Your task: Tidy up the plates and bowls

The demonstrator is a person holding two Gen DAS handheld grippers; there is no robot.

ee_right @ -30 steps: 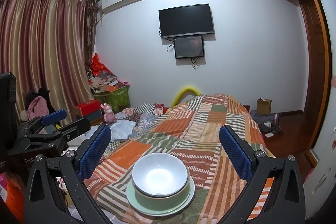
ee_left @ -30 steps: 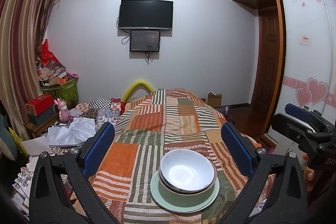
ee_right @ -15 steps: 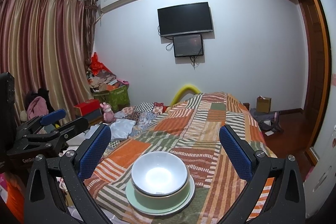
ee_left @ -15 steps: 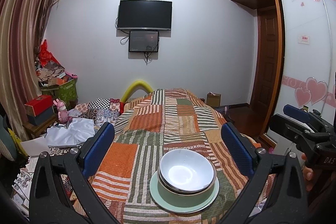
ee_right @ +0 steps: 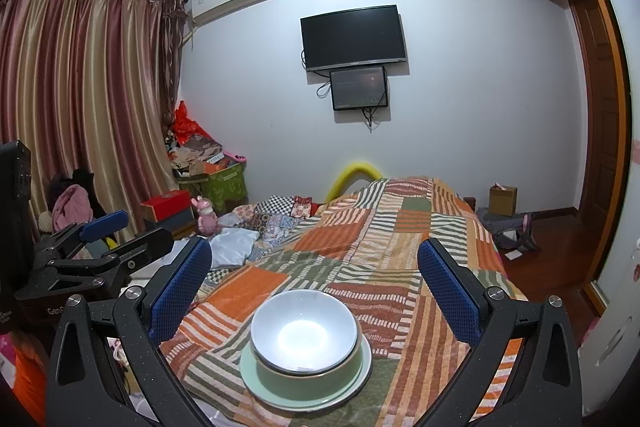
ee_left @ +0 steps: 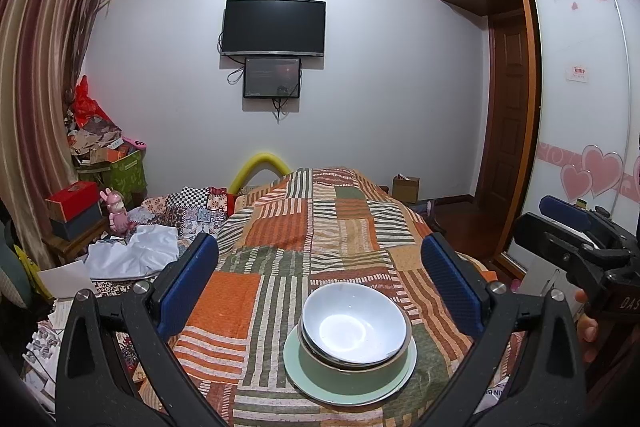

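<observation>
A white bowl (ee_left: 354,325) (ee_right: 304,329) nests inside a green bowl (ee_left: 320,367) (ee_right: 280,381), and both stand on a pale green plate (ee_left: 300,383) (ee_right: 250,385) at the near end of a patchwork bedspread (ee_left: 320,227) (ee_right: 380,247). My left gripper (ee_left: 320,263) hovers above the stack, open and empty, its blue pads wide apart. My right gripper (ee_right: 314,263) is likewise open and empty over the stack. Each gripper shows at the edge of the other's view.
Clothes and papers (ee_left: 132,255) pile up left of the bed, with boxes (ee_left: 72,211) and a pink toy (ee_left: 118,213) by the curtain. A wardrobe with sliding doors (ee_left: 580,107) stands on the right. A television (ee_left: 274,27) hangs on the far wall.
Both views have tilted very slightly; the bowls and plate stay in place and both grippers remain open.
</observation>
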